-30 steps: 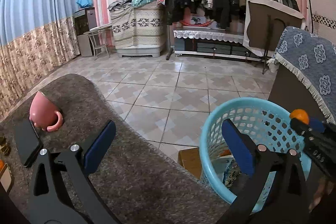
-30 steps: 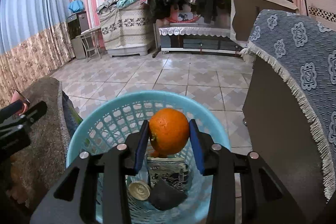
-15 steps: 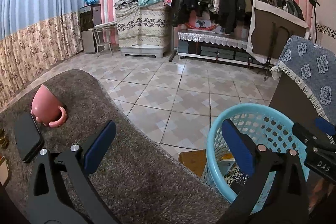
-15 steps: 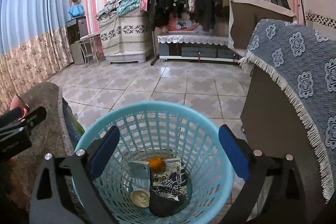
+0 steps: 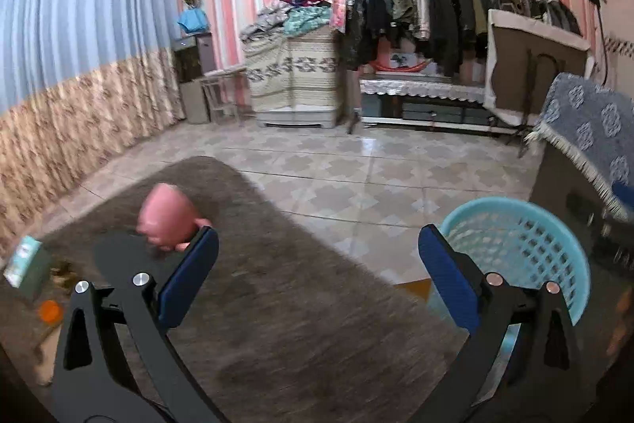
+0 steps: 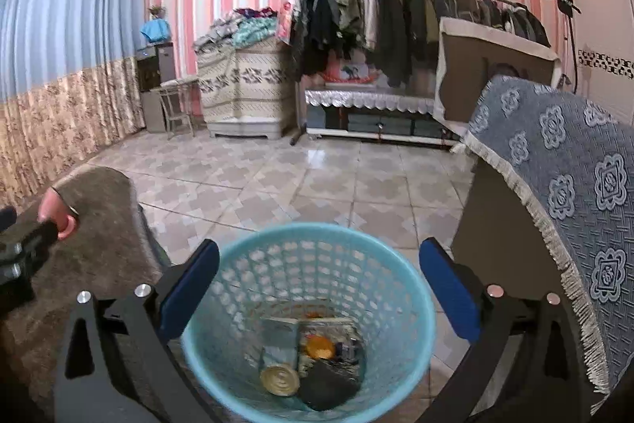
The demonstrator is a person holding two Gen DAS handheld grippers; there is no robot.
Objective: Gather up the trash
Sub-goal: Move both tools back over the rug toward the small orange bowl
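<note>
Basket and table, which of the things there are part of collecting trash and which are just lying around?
Part of the job:
basket
orange, can, carton and dark scrap inside it
right gripper, open over the basket

Lying about:
pink mug
green box
clothes rack
blue cloth

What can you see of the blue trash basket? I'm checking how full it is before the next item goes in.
The blue trash basket is a round, light-blue plastic bin with lattice walls and a smooth rim. It stands upright on the tiled floor, between the grey-covered table and a cloth-draped cabinet. It is far from full: only the bottom holds an orange, a can, a packet and something dark. The right gripper is open above it, touching nothing.
</note>
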